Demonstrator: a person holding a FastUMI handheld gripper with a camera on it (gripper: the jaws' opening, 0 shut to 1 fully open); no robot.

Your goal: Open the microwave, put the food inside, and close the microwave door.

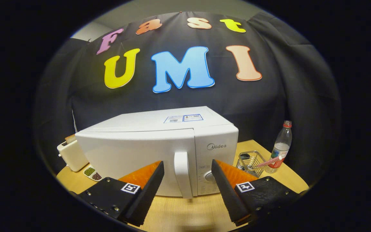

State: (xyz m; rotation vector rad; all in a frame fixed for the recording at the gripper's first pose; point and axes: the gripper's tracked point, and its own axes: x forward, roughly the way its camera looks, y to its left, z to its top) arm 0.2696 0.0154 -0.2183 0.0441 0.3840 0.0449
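Gripper spread wide with nothing held, white microwave just ahead with its door shut and the door handle between the fingers, wire basket and water bottle beyond the right finger, toaster beyond the left, all on a wooden table

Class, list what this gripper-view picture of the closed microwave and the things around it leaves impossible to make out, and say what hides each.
- Microwave interior: hidden by its shut door; the open gripper straddles the handle.
- Food: not identifiable.
- Toaster: partly hidden behind the microwave.
- Dish of beans: partly cut off by the left finger.
- Wire basket contents: too small.
- Control panel markings: too small.
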